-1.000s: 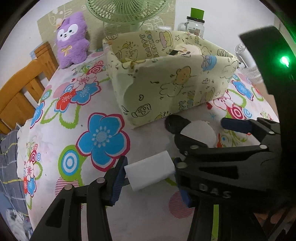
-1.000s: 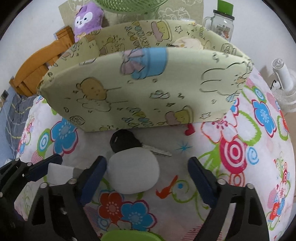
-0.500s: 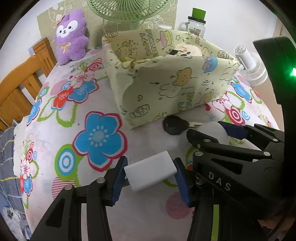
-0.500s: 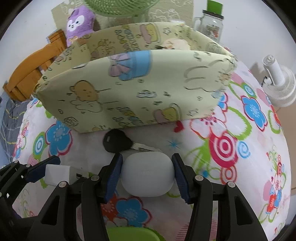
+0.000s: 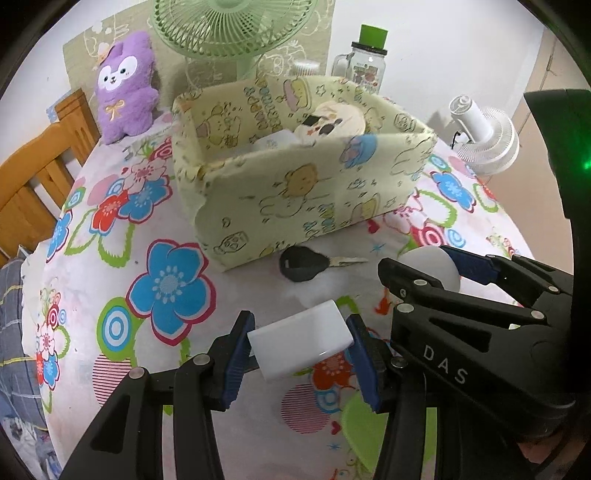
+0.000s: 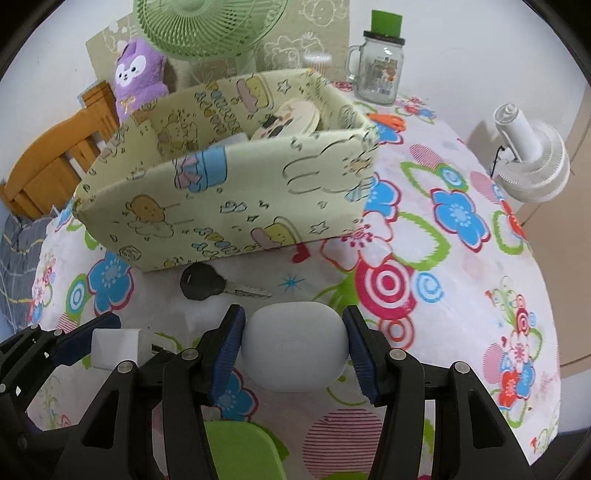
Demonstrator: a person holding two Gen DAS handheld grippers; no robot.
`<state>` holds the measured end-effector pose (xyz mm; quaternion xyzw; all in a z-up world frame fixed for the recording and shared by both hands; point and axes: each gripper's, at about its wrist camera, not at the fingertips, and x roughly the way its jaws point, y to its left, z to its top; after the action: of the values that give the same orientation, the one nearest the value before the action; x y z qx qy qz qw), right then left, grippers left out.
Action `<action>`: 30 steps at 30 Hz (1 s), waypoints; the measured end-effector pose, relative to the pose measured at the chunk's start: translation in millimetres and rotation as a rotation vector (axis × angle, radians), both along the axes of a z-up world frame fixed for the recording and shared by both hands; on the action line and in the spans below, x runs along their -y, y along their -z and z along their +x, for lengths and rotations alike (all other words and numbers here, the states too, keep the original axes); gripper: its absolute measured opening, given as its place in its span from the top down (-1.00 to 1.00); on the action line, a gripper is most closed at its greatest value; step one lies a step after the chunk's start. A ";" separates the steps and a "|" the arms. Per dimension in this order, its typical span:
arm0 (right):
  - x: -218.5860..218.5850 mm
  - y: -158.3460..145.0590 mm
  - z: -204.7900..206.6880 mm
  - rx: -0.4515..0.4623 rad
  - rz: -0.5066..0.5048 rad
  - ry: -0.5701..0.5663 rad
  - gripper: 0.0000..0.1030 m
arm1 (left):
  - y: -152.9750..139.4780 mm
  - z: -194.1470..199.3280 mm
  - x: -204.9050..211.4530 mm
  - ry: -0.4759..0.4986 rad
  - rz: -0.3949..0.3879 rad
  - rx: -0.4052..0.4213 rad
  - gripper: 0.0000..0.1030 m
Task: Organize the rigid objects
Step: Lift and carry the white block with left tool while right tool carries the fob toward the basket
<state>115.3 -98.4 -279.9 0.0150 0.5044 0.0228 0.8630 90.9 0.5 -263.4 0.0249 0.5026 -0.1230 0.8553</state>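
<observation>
My left gripper [image 5: 299,347] is shut on a white rectangular block [image 5: 300,344] and holds it above the flowered tablecloth. My right gripper [image 6: 295,347] is shut on a rounded white case [image 6: 295,349], also held off the table; the case shows in the left wrist view [image 5: 432,267] too. A black-headed key [image 5: 304,263] lies on the cloth just in front of the pale yellow cartoon-print fabric box [image 5: 295,192], also in the right wrist view [image 6: 203,284]. The box [image 6: 229,206] holds a round disc and other white items.
A purple plush toy [image 5: 125,86], a green fan [image 5: 236,33] and a glass jar with a green lid [image 5: 369,62] stand behind the box. A small white fan [image 5: 484,140] is at the right. A wooden chair [image 5: 33,173] is at the left edge. A green object [image 6: 243,450] lies under my right gripper.
My right gripper closed on the white case and lifted it. Both grippers rose and pulled back, so the inside of the box now shows.
</observation>
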 end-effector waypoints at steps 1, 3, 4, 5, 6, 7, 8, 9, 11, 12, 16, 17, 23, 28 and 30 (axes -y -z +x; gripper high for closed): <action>0.7 -2.9 -0.4 0.004 0.003 0.002 -0.12 | -3.0 -0.8 1.1 -0.001 0.000 0.005 -0.02; 2.6 -7.5 -0.6 0.011 0.006 0.005 -0.12 | -8.0 -2.0 2.5 -0.004 -0.004 0.010 -0.02; 2.9 -10.9 -0.5 0.017 0.007 0.005 -0.12 | -10.8 -3.1 3.2 -0.007 -0.007 0.012 -0.02; 3.5 -13.3 -1.3 0.020 0.009 0.005 -0.12 | -13.1 -4.2 3.5 -0.009 -0.008 0.015 -0.02; 3.9 -16.0 -1.2 0.023 0.009 0.005 -0.12 | -16.0 -5.6 4.3 -0.010 -0.009 0.019 -0.02; 5.4 -19.6 -2.6 0.028 0.011 0.005 -0.12 | -18.0 -6.6 4.7 -0.011 -0.009 0.022 -0.02; 6.1 -22.0 -4.5 0.032 0.013 0.006 -0.12 | -20.7 -7.5 5.4 -0.013 -0.008 0.026 -0.02; 6.4 -25.0 -5.9 0.035 0.015 0.007 -0.12 | -23.2 -8.6 6.3 -0.014 -0.009 0.030 -0.02; 9.2 -31.4 -8.6 0.043 0.018 0.009 -0.12 | -29.1 -10.6 7.7 -0.017 -0.011 0.038 -0.02; 9.6 -33.7 -9.0 0.047 0.019 0.009 -0.12 | -32.2 -11.7 8.6 -0.018 -0.012 0.044 -0.02; 12.4 -49.0 -12.5 0.068 0.025 0.010 -0.12 | -45.9 -15.2 10.7 -0.023 -0.018 0.065 -0.02; 13.7 -52.0 -13.4 0.073 0.028 0.009 -0.12 | -49.0 -15.9 10.9 -0.026 -0.020 0.070 -0.02; 16.6 -66.3 -18.0 0.083 0.038 0.015 -0.12 | -65.0 -22.1 12.4 -0.038 -0.024 0.083 -0.02; 18.5 -80.5 -20.9 0.102 0.040 0.010 -0.12 | -78.2 -24.6 14.7 -0.026 -0.025 0.101 -0.02; 20.3 -86.8 -21.2 0.113 0.038 0.013 -0.12 | -84.3 -25.3 16.4 -0.026 -0.026 0.116 -0.02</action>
<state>94.1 -118.8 -193.1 0.0333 0.4542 0.0278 0.8899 65.7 -15.9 -179.1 0.0142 0.4506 -0.1169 0.8849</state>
